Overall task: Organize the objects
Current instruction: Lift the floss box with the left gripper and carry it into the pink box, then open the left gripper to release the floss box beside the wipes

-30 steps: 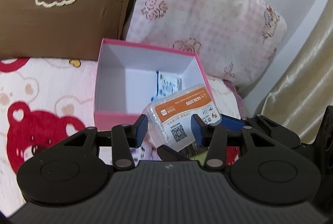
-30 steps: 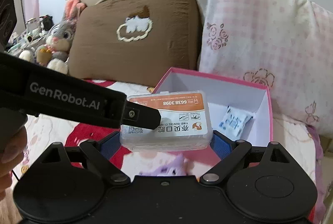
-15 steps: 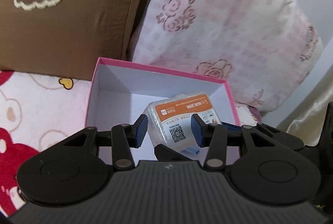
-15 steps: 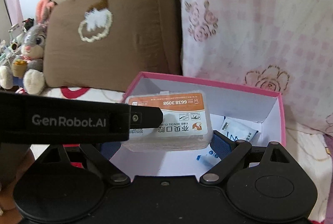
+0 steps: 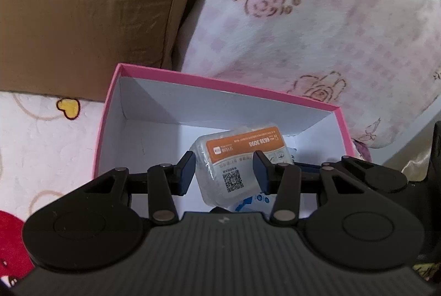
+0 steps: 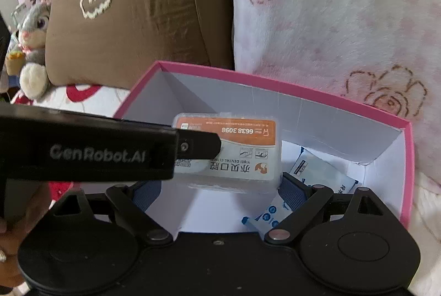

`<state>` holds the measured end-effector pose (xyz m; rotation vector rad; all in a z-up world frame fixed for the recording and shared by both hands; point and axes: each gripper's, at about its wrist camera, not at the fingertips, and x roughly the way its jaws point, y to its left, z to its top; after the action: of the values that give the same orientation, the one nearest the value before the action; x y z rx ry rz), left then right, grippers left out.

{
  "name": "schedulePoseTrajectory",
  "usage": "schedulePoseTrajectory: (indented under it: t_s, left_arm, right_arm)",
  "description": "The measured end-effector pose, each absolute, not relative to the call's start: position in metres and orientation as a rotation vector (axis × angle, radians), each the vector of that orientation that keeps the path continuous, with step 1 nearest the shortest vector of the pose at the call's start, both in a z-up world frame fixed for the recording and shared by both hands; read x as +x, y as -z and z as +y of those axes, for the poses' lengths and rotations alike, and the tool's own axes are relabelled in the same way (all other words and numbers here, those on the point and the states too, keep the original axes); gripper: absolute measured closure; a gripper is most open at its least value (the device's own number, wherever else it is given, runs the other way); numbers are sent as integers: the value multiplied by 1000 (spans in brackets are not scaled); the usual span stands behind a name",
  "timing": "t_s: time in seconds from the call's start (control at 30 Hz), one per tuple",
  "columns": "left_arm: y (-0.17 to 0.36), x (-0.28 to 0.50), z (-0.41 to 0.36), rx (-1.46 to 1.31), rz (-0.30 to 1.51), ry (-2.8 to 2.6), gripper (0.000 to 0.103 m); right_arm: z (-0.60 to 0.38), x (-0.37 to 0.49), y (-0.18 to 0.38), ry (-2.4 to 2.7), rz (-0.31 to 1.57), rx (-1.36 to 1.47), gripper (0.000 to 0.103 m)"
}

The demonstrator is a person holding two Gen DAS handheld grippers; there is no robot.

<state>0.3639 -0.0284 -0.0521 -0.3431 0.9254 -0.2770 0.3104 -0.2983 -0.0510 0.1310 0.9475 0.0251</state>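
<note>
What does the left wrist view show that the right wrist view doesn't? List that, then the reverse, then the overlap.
Left wrist only: the yellow heart print on the bedsheet, and the left claw seen from behind, shut on the clear case.
Right wrist only: the plush rabbit beside the brown pillow, and the lettered side of the left claw.
Both: the case with its orange label held over the open pink box, a blue-printed sachet inside it, the brown pillow and the pink pillow.
</note>
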Motion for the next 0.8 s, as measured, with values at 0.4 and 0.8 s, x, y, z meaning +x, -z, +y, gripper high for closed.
schedulePoseTrajectory:
  t_s: [0.4, 0.8]
  left_arm:
    - [89, 395, -42, -268, 980, 248, 59]
    - [98, 401, -47, -283, 998, 222, 56]
  right_arm:
    - [-308, 332, 88, 46, 1078, 117, 44]
    - [-317, 335, 93, 106, 1111, 230, 57]
